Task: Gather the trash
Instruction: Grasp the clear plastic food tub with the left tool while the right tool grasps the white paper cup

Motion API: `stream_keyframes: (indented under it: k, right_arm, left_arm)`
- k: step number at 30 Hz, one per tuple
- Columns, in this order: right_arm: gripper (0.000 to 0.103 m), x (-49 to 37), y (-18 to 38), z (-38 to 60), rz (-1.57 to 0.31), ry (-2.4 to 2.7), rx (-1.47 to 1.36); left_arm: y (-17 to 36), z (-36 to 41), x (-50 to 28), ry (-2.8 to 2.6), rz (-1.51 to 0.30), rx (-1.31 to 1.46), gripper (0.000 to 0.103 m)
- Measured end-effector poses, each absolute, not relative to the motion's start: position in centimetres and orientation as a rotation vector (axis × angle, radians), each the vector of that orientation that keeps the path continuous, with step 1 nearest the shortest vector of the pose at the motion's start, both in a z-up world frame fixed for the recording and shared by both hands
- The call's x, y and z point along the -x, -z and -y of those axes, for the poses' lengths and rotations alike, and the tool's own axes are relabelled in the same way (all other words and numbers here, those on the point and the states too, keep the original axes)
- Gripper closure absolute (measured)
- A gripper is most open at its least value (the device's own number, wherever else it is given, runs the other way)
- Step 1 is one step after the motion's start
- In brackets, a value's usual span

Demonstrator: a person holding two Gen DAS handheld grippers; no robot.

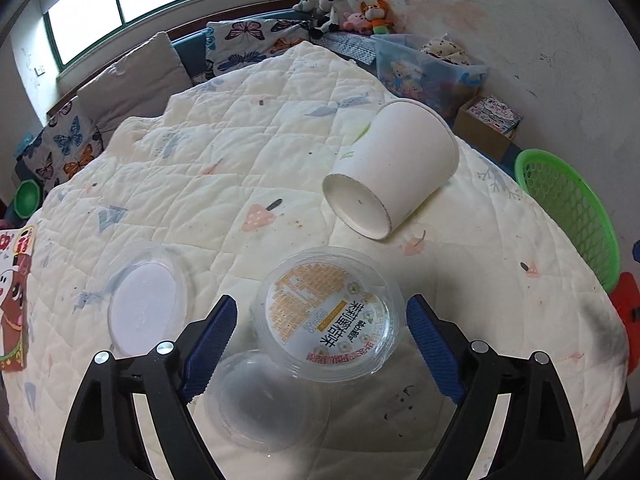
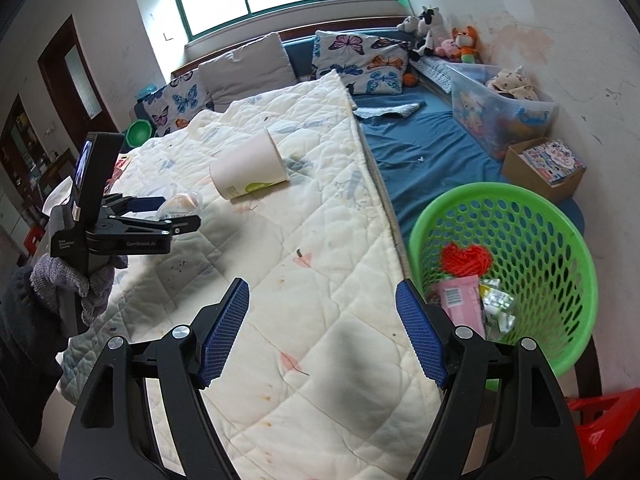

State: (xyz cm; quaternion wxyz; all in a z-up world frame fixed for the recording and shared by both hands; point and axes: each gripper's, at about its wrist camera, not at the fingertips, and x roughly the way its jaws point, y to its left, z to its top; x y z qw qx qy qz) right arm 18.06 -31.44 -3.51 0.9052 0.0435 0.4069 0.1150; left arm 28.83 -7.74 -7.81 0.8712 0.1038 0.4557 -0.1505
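A clear plastic container with an orange printed label [image 1: 326, 316] lies on the white quilt [image 1: 224, 184], between the fingers of my open left gripper [image 1: 320, 310]. A clear lid [image 1: 268, 404] lies just below it and another clear lid [image 1: 146, 304] to its left. A white paper cup [image 1: 394, 168] lies on its side further off; it also shows in the right wrist view [image 2: 250, 168]. My right gripper [image 2: 322, 294] is open and empty above the quilt's right part. The green basket [image 2: 552, 216] to its right holds several pieces of trash.
The left hand-held gripper [image 2: 148, 216] shows at the left of the right wrist view. A blue mattress [image 2: 424, 140], a clear storage bin [image 2: 496, 108] and a cardboard box [image 2: 540, 168] lie beyond the basket. A red stool [image 2: 600, 420] stands at lower right. Pillows and plush toys line the back.
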Motion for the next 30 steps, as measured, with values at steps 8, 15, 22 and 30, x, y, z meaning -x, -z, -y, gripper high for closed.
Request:
stream_keyframes:
  k: [8,15,22,30]
  right_arm:
    - [0.027,-19.0,3.4,29.9,-0.857,-0.262,-0.084]
    - [0.027,-21.0,3.1,28.5,-0.866,-0.287,-0.077]
    - [0.018,-24.3,3.0,25.4,-0.851,-0.336,-0.022]
    - [0.008,-28.3,4.2,22.3,-0.843,-0.38,0.046]
  left_arm:
    - [8.2,7.8,-28.6,0.342,-0.94,-0.204,0.036]
    - [6.4,6.7,-27.2,0.34,-0.892,-0.148,0.036]
    - [3.6,4.4,-25.3,0.308,-0.833,-0.092,0.036]
    - [1.9,1.8,-23.8,0.279,-0.803,-0.042,0.036]
